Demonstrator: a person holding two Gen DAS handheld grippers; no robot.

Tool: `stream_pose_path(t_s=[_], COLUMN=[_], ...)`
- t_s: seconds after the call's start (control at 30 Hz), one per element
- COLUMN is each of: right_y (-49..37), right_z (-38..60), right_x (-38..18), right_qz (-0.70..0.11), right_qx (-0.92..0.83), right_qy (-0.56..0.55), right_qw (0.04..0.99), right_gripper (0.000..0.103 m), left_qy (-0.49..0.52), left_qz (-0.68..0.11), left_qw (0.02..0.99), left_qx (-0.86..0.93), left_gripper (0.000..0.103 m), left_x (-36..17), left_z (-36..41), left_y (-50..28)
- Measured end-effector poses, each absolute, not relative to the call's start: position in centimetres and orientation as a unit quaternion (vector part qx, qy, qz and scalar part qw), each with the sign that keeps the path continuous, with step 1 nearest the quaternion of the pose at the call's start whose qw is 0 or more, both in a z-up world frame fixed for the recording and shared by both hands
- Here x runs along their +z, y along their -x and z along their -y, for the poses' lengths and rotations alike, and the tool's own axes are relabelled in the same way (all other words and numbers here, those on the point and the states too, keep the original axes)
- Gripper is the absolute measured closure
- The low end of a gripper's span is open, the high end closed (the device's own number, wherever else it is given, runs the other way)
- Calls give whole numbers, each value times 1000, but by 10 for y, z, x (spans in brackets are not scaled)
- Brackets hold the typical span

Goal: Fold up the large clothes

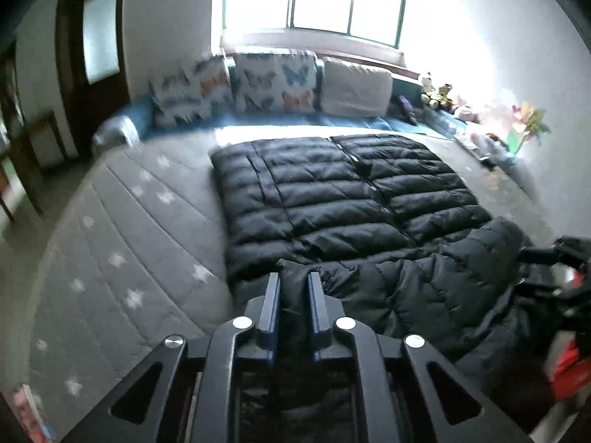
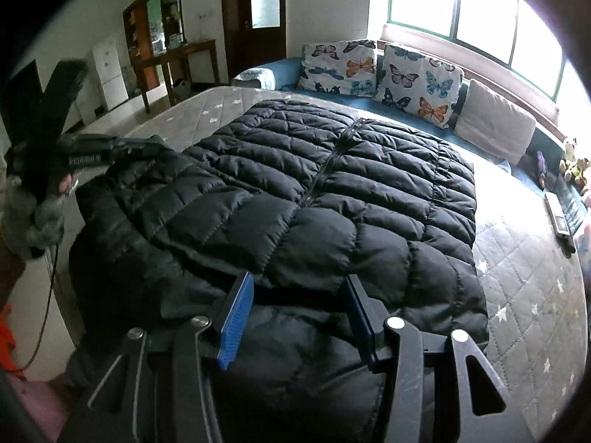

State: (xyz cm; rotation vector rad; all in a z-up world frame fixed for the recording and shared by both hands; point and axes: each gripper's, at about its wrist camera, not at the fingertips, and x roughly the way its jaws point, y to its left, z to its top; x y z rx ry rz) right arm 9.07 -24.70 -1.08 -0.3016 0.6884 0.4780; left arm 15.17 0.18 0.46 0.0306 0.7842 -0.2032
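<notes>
Jacket: black puffer jacket lies front-up, zipped, on the bed.
Progress: early (judged); near end lifted, no completed fold seen.
Left gripper: jaws closed on the near edge, 6 o'clock.
Right gripper: jaws apart, straddling the fabric at 6 o'clock, not pinching.
Surroundings: butterfly cushions at 12 o'clock.

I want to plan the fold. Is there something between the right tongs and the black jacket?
Nothing visible. The right tongs are open directly over the near part of the black jacket, while the left tongs already pinch its edge.
</notes>
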Motion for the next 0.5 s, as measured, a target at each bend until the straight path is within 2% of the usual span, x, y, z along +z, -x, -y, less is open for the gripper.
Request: stream_pose_path(t_s=[0.13,0.33,0.5], right_y=[-92,-113,-102], right_z=[241,232,233], right_x=[-6,-49,-37], right_qz=[-321,-365,-358], right_qx=[233,227,226], right_qy=[150,150,156], right_qw=[906,890,892], right_gripper=[48,47,47], left_qy=[-15,6,17], left_qz=[-344,-383,-400], left_qw=[935,921,914], left_qx=[-81,-68,-64], left_gripper=[92,91,91], left_x=[20,-7,-17], left_z=[-6,-17,-21], left_y=[-143,-156,-159])
